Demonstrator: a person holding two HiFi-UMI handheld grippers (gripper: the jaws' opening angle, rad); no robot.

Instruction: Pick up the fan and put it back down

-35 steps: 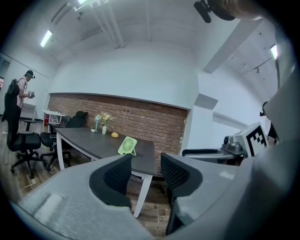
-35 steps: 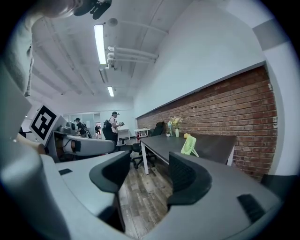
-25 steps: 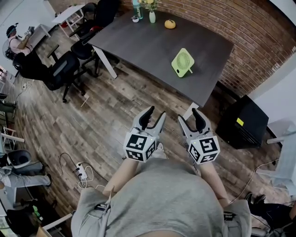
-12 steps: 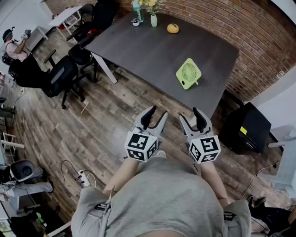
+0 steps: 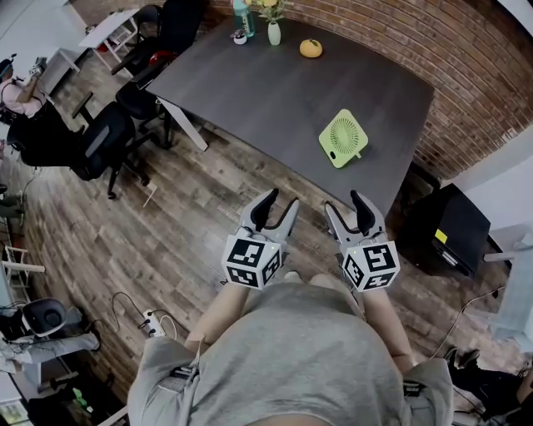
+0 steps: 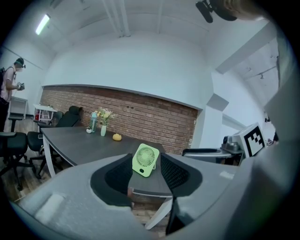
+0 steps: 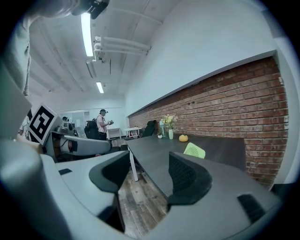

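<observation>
The left hand-held gripper and the right hand-held gripper are both held out in front of the person's body, side by side over the wooden floor. Both point at the table. Each has its 2 jaws spread wide with nothing between the pads, so neither has hold of anything. That suits an approach, with the jaws ready before there is anything to close on.

The fan, a small green one, stands on the table near the corner closest to the person, propped at a slight lean on its own stand. It is well apart from both grippers and untouched, so the pick-up looks not yet begun.

In the left gripper view the fan sits framed in the gap between the jaws, which suggests this gripper is lined up on it, though still far off. In the right gripper view the fan shows beyond the far-side jaw, off the line of the gap.

The other things on the table, a vase of flowers, a bottle and a small orange object, stand at the far edge by the brick wall. That leaves the space around the fan free. Being upright and thin, the fan would probably best be gripped across its frame.
</observation>
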